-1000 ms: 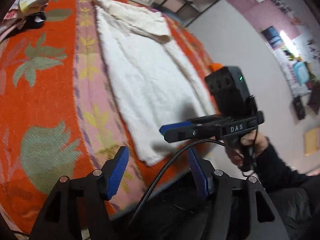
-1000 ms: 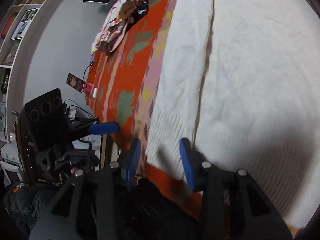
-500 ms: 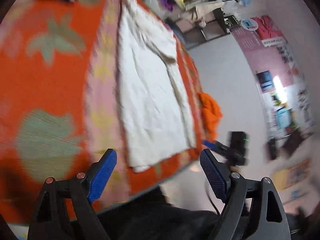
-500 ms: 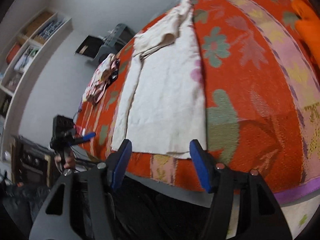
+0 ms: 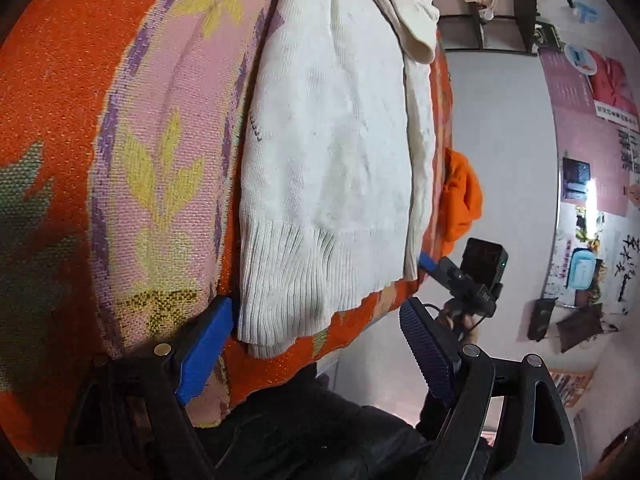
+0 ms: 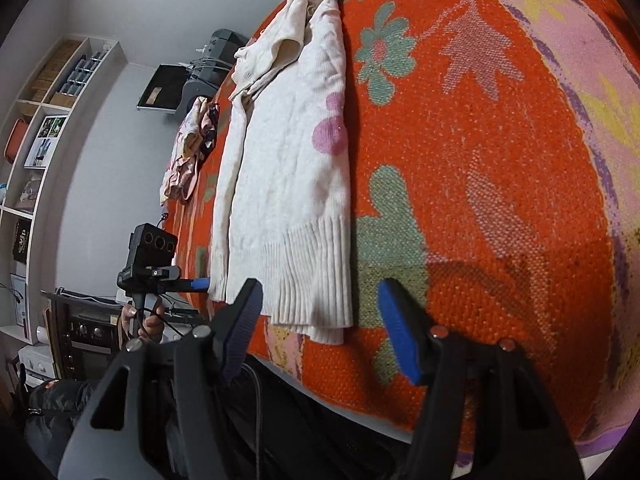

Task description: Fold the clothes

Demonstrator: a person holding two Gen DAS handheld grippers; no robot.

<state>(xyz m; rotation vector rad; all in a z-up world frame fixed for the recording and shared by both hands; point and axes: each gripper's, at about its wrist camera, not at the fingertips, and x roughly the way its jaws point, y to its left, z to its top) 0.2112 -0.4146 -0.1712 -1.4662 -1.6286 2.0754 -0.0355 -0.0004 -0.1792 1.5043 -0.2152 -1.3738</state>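
Sweater: a white knit sweater [image 5: 332, 152] lies flat and lengthwise on the bed, its ribbed hem [image 5: 296, 276] toward the near edge; one sleeve is folded in along the body, and a cuff [image 5: 416, 36] lies across the far end.
Sweater, right wrist view: the same sweater [image 6: 292, 168] shows a pink flower motif [image 6: 330, 135] on the knit; the hem reaches almost to the bed's edge.
Bed cover: an orange woven blanket [image 5: 72, 92] with green leaf shapes and a pink band with yellow leaves covers the bed; the sweater lies just beside that band.
Left gripper: the left gripper [image 5: 316, 354] has its jaws spread wide, nothing between them; its left blue pad sits right at the hem's corner, though whether it touches I cannot tell.
Right gripper: the right gripper [image 6: 320, 328] is also spread wide and holds nothing, poised at the opposite hem corner, one pad over the ribbing and the other over bare blanket.
Hand: a hand [image 6: 146, 322] grips the left gripper's handle below the bed edge.
Other clothes: an orange garment [image 5: 460, 196] sits by the bed's side; a pale patterned heap [image 6: 188, 152] lies farther along the bed.
Room: white shelves [image 6: 36, 128] stand against the wall.
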